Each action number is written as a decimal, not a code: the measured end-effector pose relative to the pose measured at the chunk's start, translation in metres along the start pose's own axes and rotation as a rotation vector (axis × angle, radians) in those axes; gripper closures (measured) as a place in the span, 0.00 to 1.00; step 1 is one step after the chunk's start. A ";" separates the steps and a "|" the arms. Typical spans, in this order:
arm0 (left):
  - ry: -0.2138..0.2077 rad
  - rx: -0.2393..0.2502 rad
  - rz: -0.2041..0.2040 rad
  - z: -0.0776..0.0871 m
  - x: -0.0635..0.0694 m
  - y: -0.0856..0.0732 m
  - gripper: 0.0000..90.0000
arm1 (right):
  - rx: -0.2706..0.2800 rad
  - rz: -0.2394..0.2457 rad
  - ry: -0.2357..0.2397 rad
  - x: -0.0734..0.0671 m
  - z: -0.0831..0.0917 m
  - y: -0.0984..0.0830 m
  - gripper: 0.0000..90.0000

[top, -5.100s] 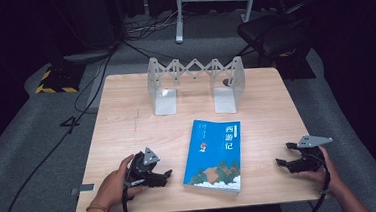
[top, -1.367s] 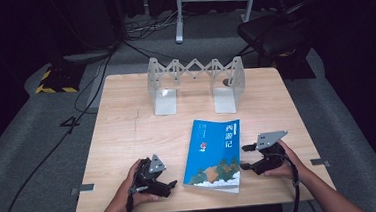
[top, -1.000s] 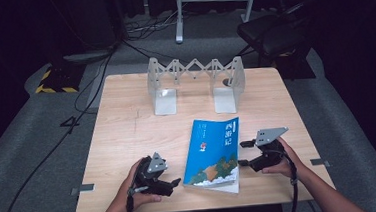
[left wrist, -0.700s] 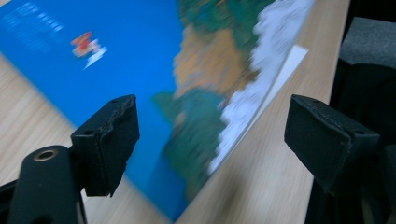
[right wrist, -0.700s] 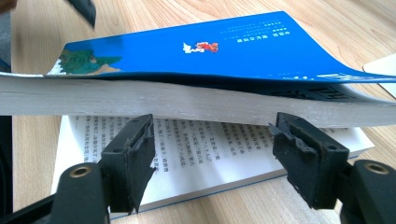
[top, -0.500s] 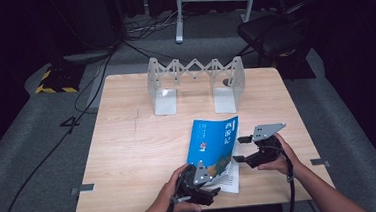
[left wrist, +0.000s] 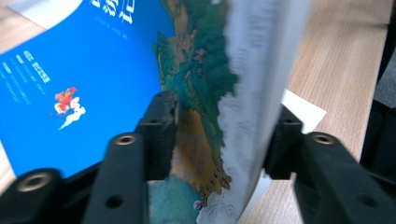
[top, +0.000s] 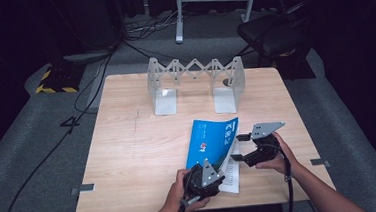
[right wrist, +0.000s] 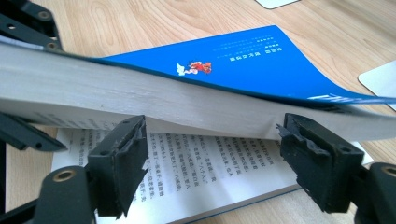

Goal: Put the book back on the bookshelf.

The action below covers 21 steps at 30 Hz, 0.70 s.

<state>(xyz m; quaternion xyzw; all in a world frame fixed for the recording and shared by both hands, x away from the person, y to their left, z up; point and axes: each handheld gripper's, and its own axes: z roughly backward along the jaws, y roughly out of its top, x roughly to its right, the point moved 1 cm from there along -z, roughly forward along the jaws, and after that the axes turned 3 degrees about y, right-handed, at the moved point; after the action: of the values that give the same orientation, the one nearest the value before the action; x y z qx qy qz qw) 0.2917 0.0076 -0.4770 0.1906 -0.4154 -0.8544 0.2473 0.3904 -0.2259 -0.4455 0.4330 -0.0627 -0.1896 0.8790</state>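
A blue-covered book (top: 213, 139) lies near the table's front edge, its cover and a thick block of pages lifted off an open printed page (right wrist: 187, 186). My left gripper (top: 219, 175) is at the book's near end. In the left gripper view its jaws have just been closing and now press the lifted cover and pages (left wrist: 201, 93) from both sides, shut on them (left wrist: 222, 135). My right gripper (top: 238, 147) is at the book's right edge. Its jaws (right wrist: 210, 140) have just been opening and stand open below the raised page block (right wrist: 140, 100), with nothing between them.
A grey metal expanding book rack (top: 194, 83) stands at the back of the wooden table (top: 129, 150). A dark chair (top: 271, 30) and cables (top: 89, 88) are on the floor behind. The person's forearms come in over the table's front edge.
The left hand slid right from beside the book to its near end, and its jaws closed on the raised cover and pages. The right gripper stayed at the right edge, with the pages lifted higher.
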 end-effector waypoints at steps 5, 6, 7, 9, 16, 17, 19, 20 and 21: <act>-0.067 0.045 0.043 0.010 -0.019 0.002 0.77 | 0.024 -0.024 0.002 0.003 0.001 -0.003 0.26; -0.067 0.045 0.043 0.010 -0.019 0.002 0.80 | 0.024 -0.024 0.002 0.003 0.001 -0.003 0.26; -0.079 0.052 0.044 0.013 -0.023 0.003 0.80 | 0.032 -0.032 0.003 0.005 0.002 -0.005 0.27; -0.070 0.047 0.016 0.016 -0.026 0.003 0.84 | 0.036 -0.023 -0.004 0.005 0.005 -0.008 0.32; -0.089 0.030 -0.015 0.027 -0.043 -0.004 0.85 | 0.109 0.057 0.050 -0.002 0.020 -0.004 0.34; -0.097 0.020 -0.026 0.028 -0.046 -0.004 0.85 | 0.109 0.057 0.050 -0.002 0.020 -0.004 0.34; -0.102 0.001 -0.050 0.031 -0.053 -0.006 0.85 | 0.114 0.113 0.070 -0.008 0.018 0.004 0.33; -0.102 0.001 -0.050 0.031 -0.053 -0.006 0.85 | 0.114 0.113 0.070 -0.008 0.018 0.004 0.33; -0.101 0.001 -0.053 0.031 -0.054 -0.007 0.85 | 0.116 0.125 0.081 -0.008 0.015 0.007 0.33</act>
<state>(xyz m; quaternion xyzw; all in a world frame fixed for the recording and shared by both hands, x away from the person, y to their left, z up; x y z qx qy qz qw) 0.3166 0.0618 -0.4575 0.1582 -0.4226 -0.8689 0.2034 0.3805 -0.2295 -0.4305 0.4856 -0.0648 -0.1126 0.8645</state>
